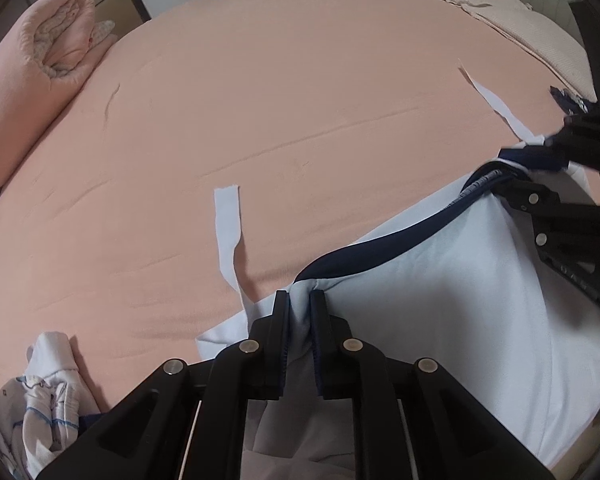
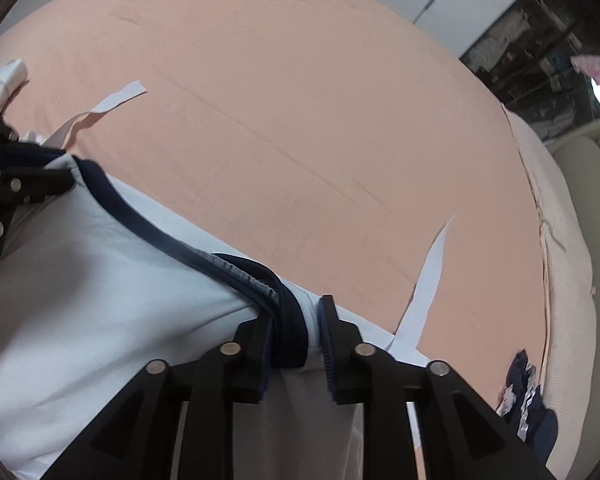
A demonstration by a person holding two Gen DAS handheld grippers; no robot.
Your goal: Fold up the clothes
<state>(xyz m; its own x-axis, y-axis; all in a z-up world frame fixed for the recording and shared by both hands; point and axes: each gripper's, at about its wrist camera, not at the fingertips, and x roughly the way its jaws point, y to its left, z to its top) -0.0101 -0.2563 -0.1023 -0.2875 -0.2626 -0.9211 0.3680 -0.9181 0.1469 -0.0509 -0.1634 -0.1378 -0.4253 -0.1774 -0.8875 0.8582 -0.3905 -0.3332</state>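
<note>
A wide peach bedsheet (image 1: 284, 92) is spread under everything, and on its near part a pale blue garment (image 1: 460, 272) is held up by its top edge. The cloth is judged thin, light and limp (it sags between the two holds), so no stiffness can be counted on and the slack must be carried. A navy trim (image 1: 380, 248) is sewn along that edge; being thicker, it is judged the surest place to be gripped. Two white ties (image 1: 228, 220) are trailed loose over the sheet and may be dragged or caught in a fold. The left gripper (image 1: 299, 300) is pinched narrowly on bunched cloth at one corner; the right gripper (image 2: 296, 320) is clamped on trim and cloth at the other.
</note>
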